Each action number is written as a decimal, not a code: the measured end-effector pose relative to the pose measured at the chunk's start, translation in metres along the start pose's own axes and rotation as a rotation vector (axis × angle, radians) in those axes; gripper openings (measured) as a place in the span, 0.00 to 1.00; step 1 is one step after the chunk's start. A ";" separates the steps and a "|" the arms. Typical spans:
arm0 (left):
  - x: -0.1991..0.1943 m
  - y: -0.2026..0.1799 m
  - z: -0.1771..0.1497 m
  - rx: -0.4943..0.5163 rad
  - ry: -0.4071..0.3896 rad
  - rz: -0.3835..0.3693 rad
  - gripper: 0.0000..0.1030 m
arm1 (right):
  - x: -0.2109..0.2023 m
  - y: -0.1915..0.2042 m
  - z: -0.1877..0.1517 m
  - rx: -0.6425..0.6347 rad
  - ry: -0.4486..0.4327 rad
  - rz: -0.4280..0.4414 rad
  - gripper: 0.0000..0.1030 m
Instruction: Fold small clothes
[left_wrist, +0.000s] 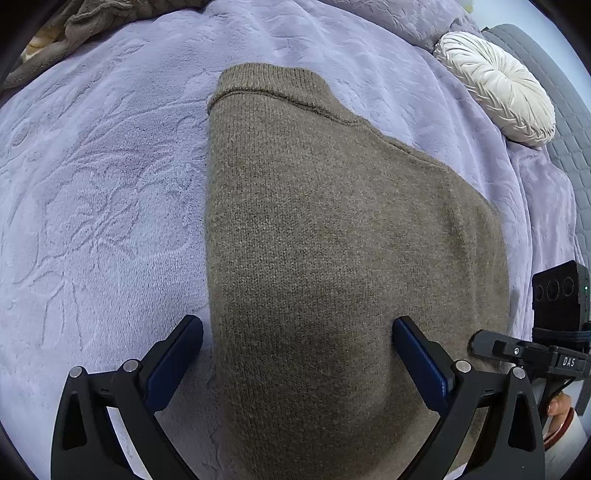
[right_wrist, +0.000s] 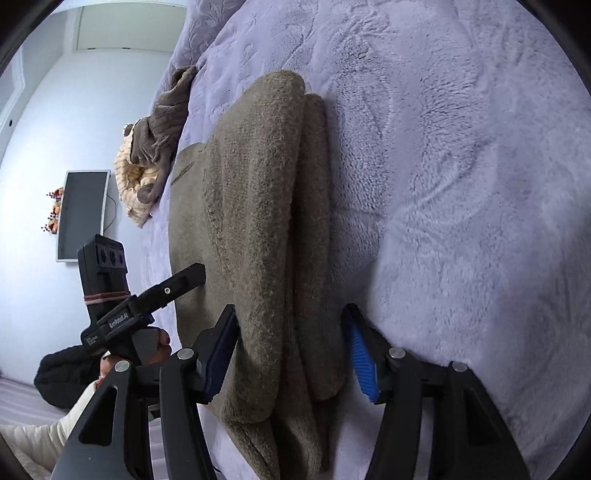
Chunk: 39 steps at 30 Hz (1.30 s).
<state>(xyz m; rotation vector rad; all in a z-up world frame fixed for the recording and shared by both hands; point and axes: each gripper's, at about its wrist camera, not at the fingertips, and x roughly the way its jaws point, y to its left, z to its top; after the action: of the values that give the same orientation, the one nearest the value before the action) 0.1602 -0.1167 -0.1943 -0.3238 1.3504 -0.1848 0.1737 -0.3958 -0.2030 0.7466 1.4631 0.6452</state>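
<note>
A brown knitted sweater (left_wrist: 332, 240) lies folded on the lilac bed cover (left_wrist: 103, 184), its ribbed hem at the far end. My left gripper (left_wrist: 297, 328) is open just above the sweater's near left edge, one finger over the cover, one over the knit. In the right wrist view the sweater (right_wrist: 255, 221) shows as stacked folded layers. My right gripper (right_wrist: 291, 343) is open and straddles the near end of those layers, not clamped. The left gripper (right_wrist: 162, 291) shows at the left there, and the right gripper's body (left_wrist: 532, 350) shows at the right in the left wrist view.
A round white pleated cushion (left_wrist: 498, 85) lies at the far right of the bed. A brown garment (right_wrist: 162, 129) and a cream knitted item (right_wrist: 133, 177) lie bunched at the bed's edge. A wall screen (right_wrist: 81, 214) hangs beyond.
</note>
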 end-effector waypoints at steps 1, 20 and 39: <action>0.000 0.001 0.000 0.000 0.000 -0.002 0.99 | 0.001 0.003 0.003 -0.003 -0.005 0.008 0.61; -0.023 -0.012 -0.011 0.073 -0.067 -0.059 0.54 | 0.014 0.026 0.005 0.051 -0.078 0.088 0.35; -0.146 0.039 -0.089 0.072 -0.068 -0.227 0.49 | -0.007 0.121 -0.094 0.076 -0.124 0.207 0.34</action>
<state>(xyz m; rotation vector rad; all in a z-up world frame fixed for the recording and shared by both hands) 0.0397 -0.0447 -0.0886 -0.4185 1.2352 -0.4074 0.0865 -0.3204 -0.1017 0.9896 1.3130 0.6900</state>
